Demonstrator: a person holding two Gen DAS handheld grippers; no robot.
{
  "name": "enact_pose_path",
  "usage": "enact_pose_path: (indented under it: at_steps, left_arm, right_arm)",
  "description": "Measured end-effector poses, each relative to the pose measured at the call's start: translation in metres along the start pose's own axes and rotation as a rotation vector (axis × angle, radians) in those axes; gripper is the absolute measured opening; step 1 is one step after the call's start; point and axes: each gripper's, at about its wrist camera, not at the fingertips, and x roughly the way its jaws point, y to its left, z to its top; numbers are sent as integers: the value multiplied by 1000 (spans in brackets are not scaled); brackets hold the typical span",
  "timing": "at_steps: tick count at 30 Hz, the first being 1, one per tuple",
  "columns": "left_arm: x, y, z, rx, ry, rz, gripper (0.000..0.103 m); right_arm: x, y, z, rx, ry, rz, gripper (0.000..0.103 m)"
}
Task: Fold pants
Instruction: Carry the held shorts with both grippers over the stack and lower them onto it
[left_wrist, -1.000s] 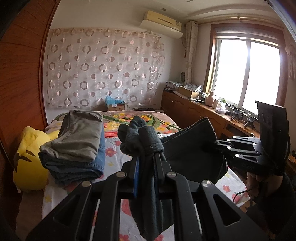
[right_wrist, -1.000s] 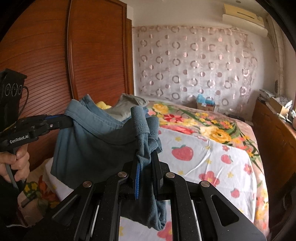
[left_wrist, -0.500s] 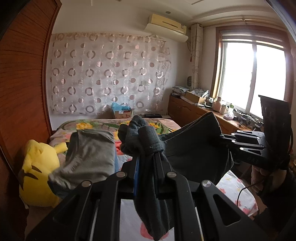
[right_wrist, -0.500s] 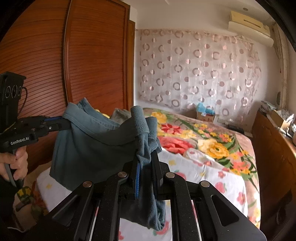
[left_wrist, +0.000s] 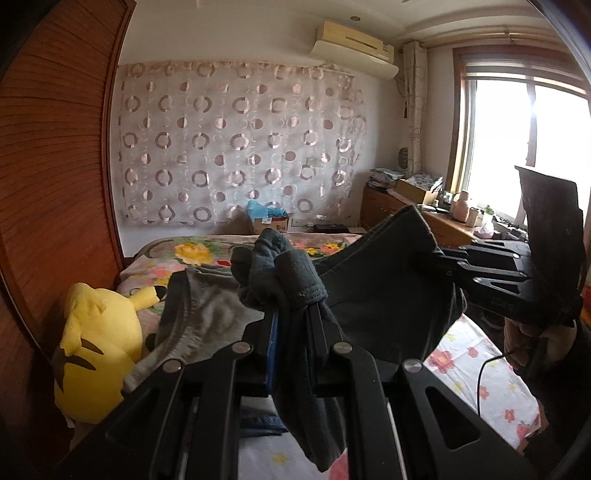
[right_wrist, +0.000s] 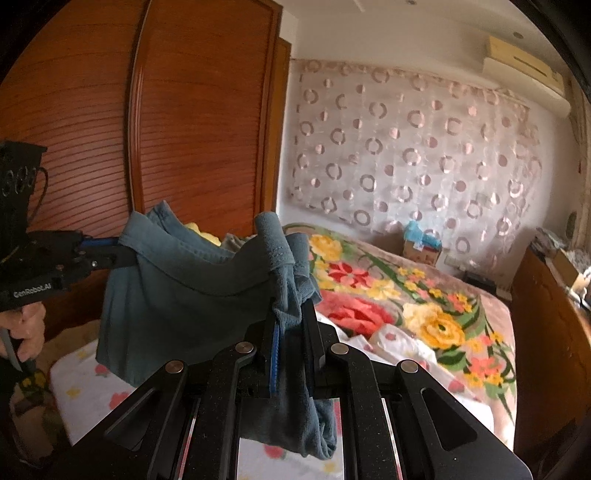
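The left hand-held gripper (left_wrist: 291, 325) and the right hand-held gripper (right_wrist: 291, 325) each clamp bunched fabric of the blue-grey denim pants (right_wrist: 184, 291). The pants hang stretched between them above the floral-sheeted bed (right_wrist: 424, 325).

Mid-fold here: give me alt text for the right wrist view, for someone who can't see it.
The right gripper is shut on a bunched edge of blue pants, held in the air above a floral bed. The left gripper clamps the opposite edge at left, so the cloth sags between them, with wooden wardrobe doors behind.

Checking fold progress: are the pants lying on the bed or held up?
Held up: the pants hang between the left hand-held gripper and right hand-held gripper, above the bed.
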Motion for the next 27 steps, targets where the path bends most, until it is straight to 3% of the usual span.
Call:
enact_pose_path:
  at_steps: [11, 27]
  left_arm:
    - [18, 11, 10, -6, 5, 80, 10]
    - [30, 45, -38, -157, 5, 242, 10]
  right_arm:
    - [51, -14, 34, -68, -50, 25, 7]
    - [164, 18, 54, -140, -24, 184, 7]
